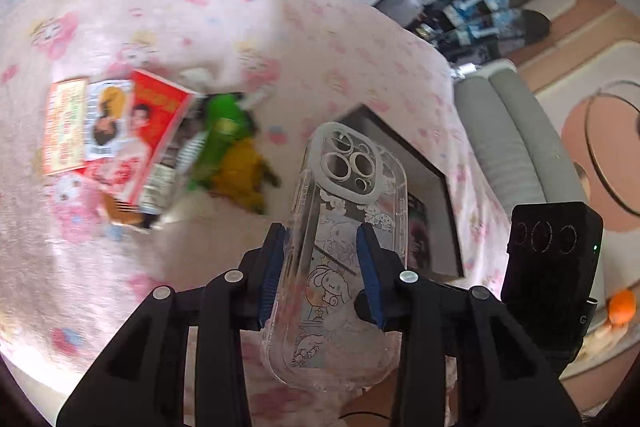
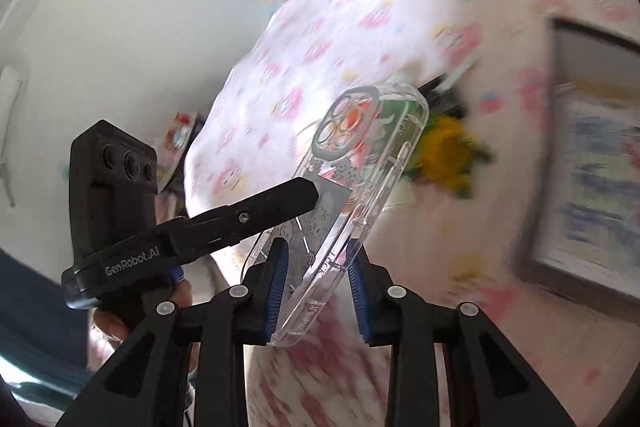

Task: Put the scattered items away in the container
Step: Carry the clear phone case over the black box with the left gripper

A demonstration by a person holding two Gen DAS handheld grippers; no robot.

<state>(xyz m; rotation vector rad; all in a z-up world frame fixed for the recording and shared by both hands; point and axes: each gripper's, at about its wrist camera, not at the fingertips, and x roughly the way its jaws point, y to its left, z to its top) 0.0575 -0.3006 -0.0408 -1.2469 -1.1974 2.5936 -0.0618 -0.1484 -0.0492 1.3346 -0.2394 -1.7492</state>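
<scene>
My left gripper (image 1: 320, 239) is shut on a clear phone case (image 1: 348, 187) with cartoon prints, held up over the pink bed with its camera cutout pointing away. In the right wrist view my right gripper (image 2: 316, 247) is shut on a clear printed phone case (image 2: 372, 155), tilted to the right. One black finger of the left gripper (image 2: 280, 203) reaches in front of that case. I cannot tell whether both views show one case. A dark-rimmed container (image 1: 404, 143) (image 2: 554, 67) lies on the bed beyond. The right gripper's black housing (image 1: 552, 259) hangs at the right.
On the pink patterned sheet (image 1: 180, 7) lie a red box (image 1: 160, 131), printed cards (image 1: 66, 123), a green toy (image 1: 220, 143) and a yellow toy (image 1: 244, 175) (image 2: 444, 155). Grey cushions (image 1: 516, 147) border the bed's right edge. A white wall (image 2: 120, 7) stands left.
</scene>
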